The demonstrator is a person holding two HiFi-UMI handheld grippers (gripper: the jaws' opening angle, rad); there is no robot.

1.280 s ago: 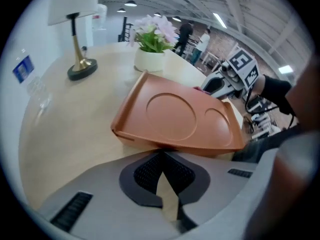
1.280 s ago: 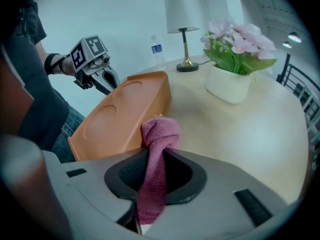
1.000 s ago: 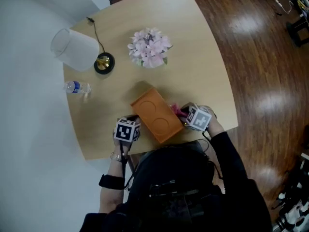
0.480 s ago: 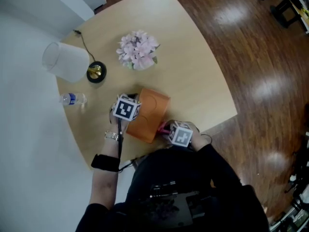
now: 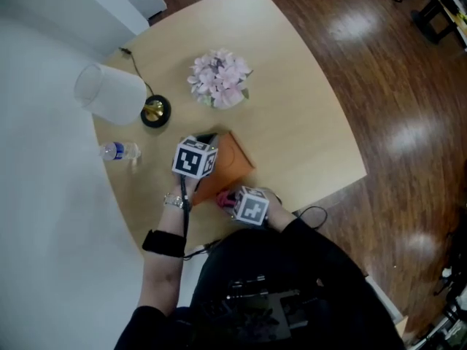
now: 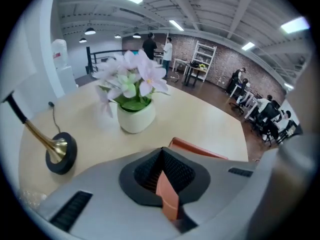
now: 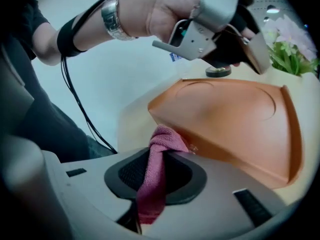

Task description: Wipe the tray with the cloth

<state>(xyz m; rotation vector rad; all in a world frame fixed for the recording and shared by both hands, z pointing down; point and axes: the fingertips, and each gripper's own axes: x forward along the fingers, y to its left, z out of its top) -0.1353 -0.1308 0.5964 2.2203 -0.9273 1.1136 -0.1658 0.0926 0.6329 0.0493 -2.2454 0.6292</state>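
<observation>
Tray [image 5: 232, 160] and cloth are each held by one gripper. Along the left gripper [image 6: 165, 181], a thin orange edge of the tray [image 6: 200, 149] runs straight between its fingers [image 6: 144, 171], which are closed on it. The rest of the tray reaches away past them toward the flowers [image 6: 131, 79] in a white pot [image 6: 134, 118].

The right gripper view shows the same grip from the other side. The left gripper [image 7: 235, 61], carried by the left hand [image 7: 150, 14], clamps the far rim, and the tray [image 7: 235, 119] slopes down toward the camera, its round recesses showing. Whether its near corner rests on the surface [image 7: 130, 119] I cannot tell.

The right gripper [image 7: 152, 184] has its fingers [image 7: 131, 173] pinched shut on a pink cloth [image 7: 162, 141]. The cloth stands up out of them in a narrow fold, and its bunched top touches the tray's near edge.

In the head view the left gripper [image 5: 206, 138] hangs over the tray's far-left part. The right gripper [image 5: 228, 199] is at the tray's near corner by the person's body, with the cloth [image 5: 222, 195] just beside that corner. On the surface [image 5: 299, 115] beyond, well apart from the tray, stand the flowers [image 5: 221, 77], a lamp [image 5: 111, 93] and a small bottle [image 5: 119, 152].
</observation>
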